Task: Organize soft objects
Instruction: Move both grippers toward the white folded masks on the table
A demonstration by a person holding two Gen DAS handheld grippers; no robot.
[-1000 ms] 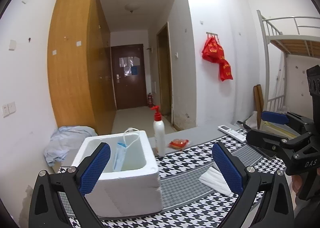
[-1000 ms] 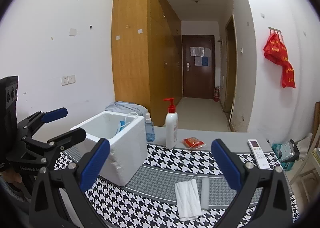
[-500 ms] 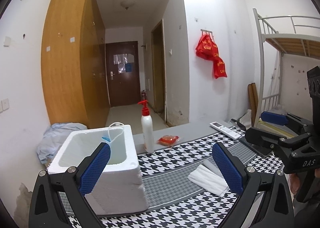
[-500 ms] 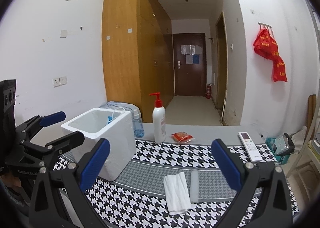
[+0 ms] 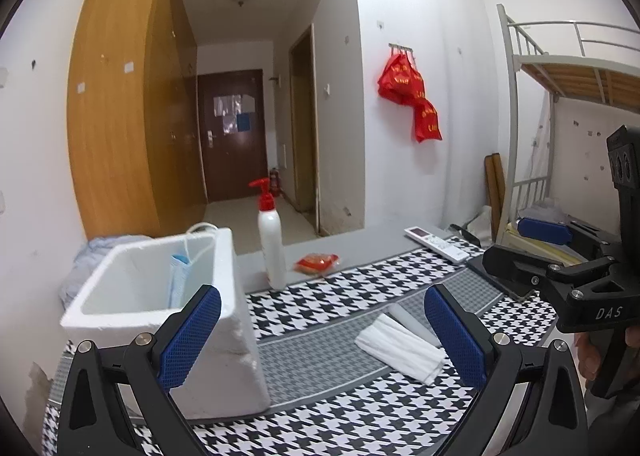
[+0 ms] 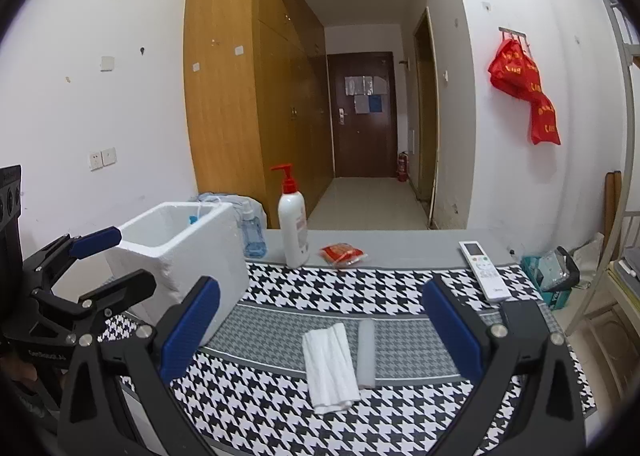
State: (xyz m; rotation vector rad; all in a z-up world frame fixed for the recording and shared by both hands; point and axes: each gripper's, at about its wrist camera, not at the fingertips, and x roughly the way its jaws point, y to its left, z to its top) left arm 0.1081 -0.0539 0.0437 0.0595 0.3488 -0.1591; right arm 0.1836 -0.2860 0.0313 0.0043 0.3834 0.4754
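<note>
A white foam box (image 5: 160, 296) (image 6: 180, 252) stands at the left of the houndstooth table cover, with a blue face mask (image 5: 178, 284) upright inside it. A folded white cloth (image 5: 400, 348) (image 6: 330, 366) lies flat on the grey stripe, and a pale roll (image 5: 412, 326) (image 6: 366, 352) lies along its right side. My left gripper (image 5: 322, 296) (image 6: 124, 260) hovers open and empty just in front of the box. My right gripper (image 6: 321, 288) (image 5: 516, 246) is open and empty too, above the cloth and short of it.
A white pump bottle (image 5: 272, 244) (image 6: 294, 232), a red packet (image 5: 318, 262) (image 6: 342, 254) and a remote (image 5: 436, 244) (image 6: 486, 270) sit along the far edge. A small blue bottle (image 6: 254, 236) stands behind the box. A dark flat device (image 6: 520, 314) lies at right, near a bunk bed (image 5: 560, 67).
Both cameras have drifted a little, so the box and the cloth slid leftward in each view. Both grippers stayed open and empty; nothing on the table moved.
</note>
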